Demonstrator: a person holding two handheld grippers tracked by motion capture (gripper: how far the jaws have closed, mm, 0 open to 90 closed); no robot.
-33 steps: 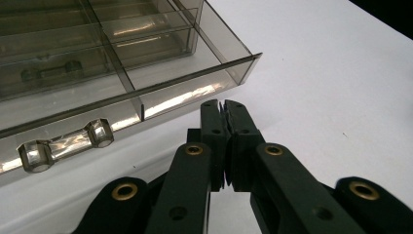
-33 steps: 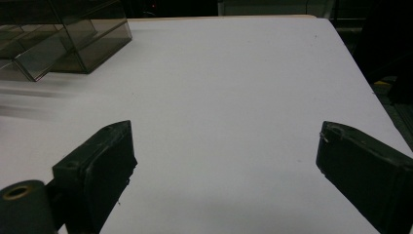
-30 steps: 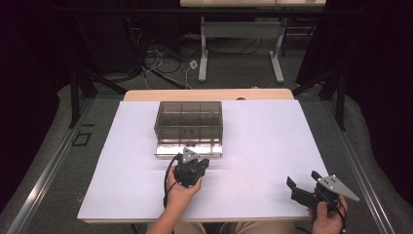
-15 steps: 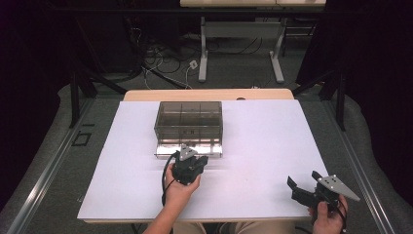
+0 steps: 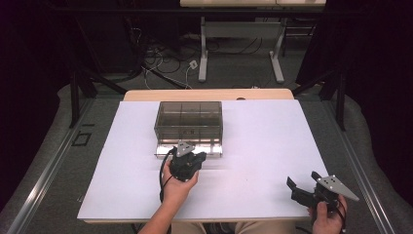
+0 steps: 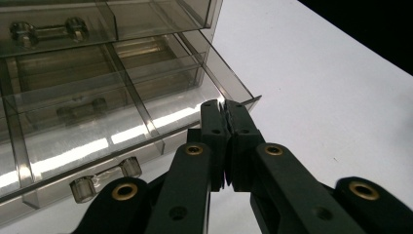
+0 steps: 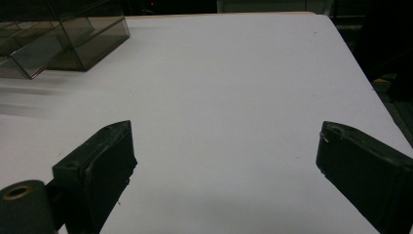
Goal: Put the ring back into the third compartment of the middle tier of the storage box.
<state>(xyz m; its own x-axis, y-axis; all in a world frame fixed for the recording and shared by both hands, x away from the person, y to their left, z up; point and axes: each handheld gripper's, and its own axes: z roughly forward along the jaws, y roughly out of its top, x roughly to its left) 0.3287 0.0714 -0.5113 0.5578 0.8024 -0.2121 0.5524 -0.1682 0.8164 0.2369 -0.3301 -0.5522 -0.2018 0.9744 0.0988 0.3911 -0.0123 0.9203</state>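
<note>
A smoky clear plastic drawer box (image 5: 189,117) stands at the middle of the white table. Its bottom drawer (image 5: 168,148) is pulled out toward me; in the left gripper view this drawer (image 6: 97,131) has dividers and a clear bar handle (image 6: 102,178) on its front. My left gripper (image 5: 187,156) is at the drawer's front. Its jaws are shut (image 6: 224,105), with their tips against the front rim near the right corner and nothing seen between them. My right gripper (image 5: 303,181) hovers open near the table's front right, over bare table (image 7: 224,141).
The white table surface (image 5: 272,141) spreads wide to the right of the box. A second clear handle (image 6: 46,30) shows on an upper drawer. Beyond the table's far edge are desk legs (image 5: 202,53) and cables on a dark floor.
My left gripper has edged slightly left and toward the drawer front. The right gripper has stayed where it was, open.
</note>
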